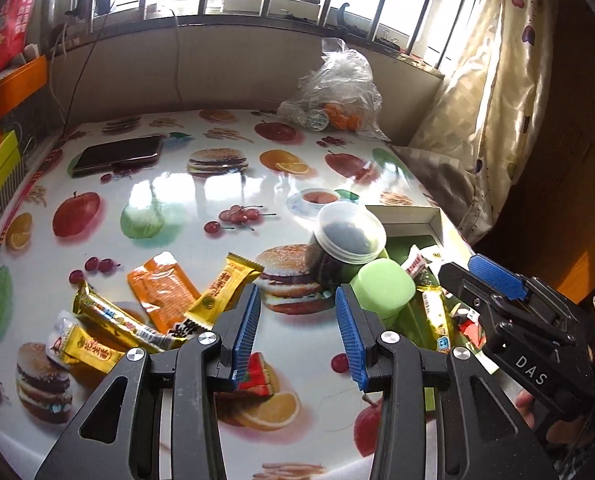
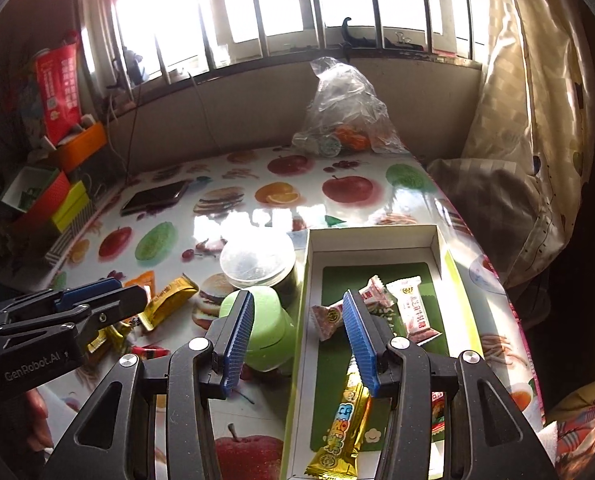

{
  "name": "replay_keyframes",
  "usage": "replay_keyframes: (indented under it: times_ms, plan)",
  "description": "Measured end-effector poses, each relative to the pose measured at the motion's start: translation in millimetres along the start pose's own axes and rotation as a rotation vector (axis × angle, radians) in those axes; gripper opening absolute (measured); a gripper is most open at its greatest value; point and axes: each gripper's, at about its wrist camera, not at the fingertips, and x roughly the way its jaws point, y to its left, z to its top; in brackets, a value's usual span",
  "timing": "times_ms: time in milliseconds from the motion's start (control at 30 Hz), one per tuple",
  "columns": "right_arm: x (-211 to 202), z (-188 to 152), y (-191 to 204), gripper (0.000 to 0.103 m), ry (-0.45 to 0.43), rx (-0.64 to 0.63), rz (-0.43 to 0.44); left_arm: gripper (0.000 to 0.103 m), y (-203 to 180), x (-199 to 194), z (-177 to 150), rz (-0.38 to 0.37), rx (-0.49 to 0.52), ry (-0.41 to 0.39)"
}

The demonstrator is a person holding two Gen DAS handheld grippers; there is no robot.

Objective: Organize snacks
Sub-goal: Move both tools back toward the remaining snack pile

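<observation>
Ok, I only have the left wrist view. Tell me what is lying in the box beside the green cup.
Observer: The box holds pink-wrapped candies, a white packet and a gold bar.
Operator: Now give me the right tool's state.
Observer: The right tool is open and empty, straddling the box's left wall.
Operator: Report free space in there.
Observer: The green floor at the box's far end is bare.

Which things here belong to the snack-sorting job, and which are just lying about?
Part of the job:
- white box
- gold snack bar in the box
- white-wrapped candy in the box
- orange packet on the table
- yellow wrapped bar on the table

Just lying about:
- phone
- clear plastic bag
- lidded jar
- green cup
</observation>
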Motion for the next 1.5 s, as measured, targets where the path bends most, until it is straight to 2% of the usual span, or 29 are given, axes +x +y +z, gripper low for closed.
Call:
replay_keyframes:
  times_ms: [300,400,600,800,867,900,933,1100,1233,1500]
  plan:
    - [13,-4,43,0.046,0.017,-0.058,0.092,0.040,64,-17,-24,0.107,-0.090,-0.009]
    - [18,-6,56,0.046,0.026,-0.083,0.122,0.041,83,-21,-30,0.117,-0.133,-0.004]
    - [36,-18,87,0.046,0.093,-0.158,0.201,0.041,113,-25,-46,0.155,-0.198,0.010]
    - [58,-35,121,0.048,0.169,-0.255,0.263,0.041,134,-28,-54,0.162,-0.241,0.010]
    - [66,-41,131,0.050,0.203,-0.291,0.291,0.044,143,-28,-58,0.173,-0.262,0.015]
    - [69,-45,135,0.052,0.215,-0.308,0.294,0.050,147,-27,-60,0.177,-0.272,0.020]
    - [72,-48,138,0.052,0.224,-0.323,0.295,0.053,151,-26,-61,0.175,-0.282,0.026]
    - [88,-53,144,0.055,0.258,-0.343,0.279,0.053,166,-21,-72,0.151,-0.337,0.053]
    - [94,-55,149,0.056,0.285,-0.392,0.298,0.053,172,-18,-75,0.114,-0.370,0.060]
    - [96,-63,160,0.060,0.299,-0.486,0.291,0.053,173,-12,-72,0.091,-0.383,0.071]
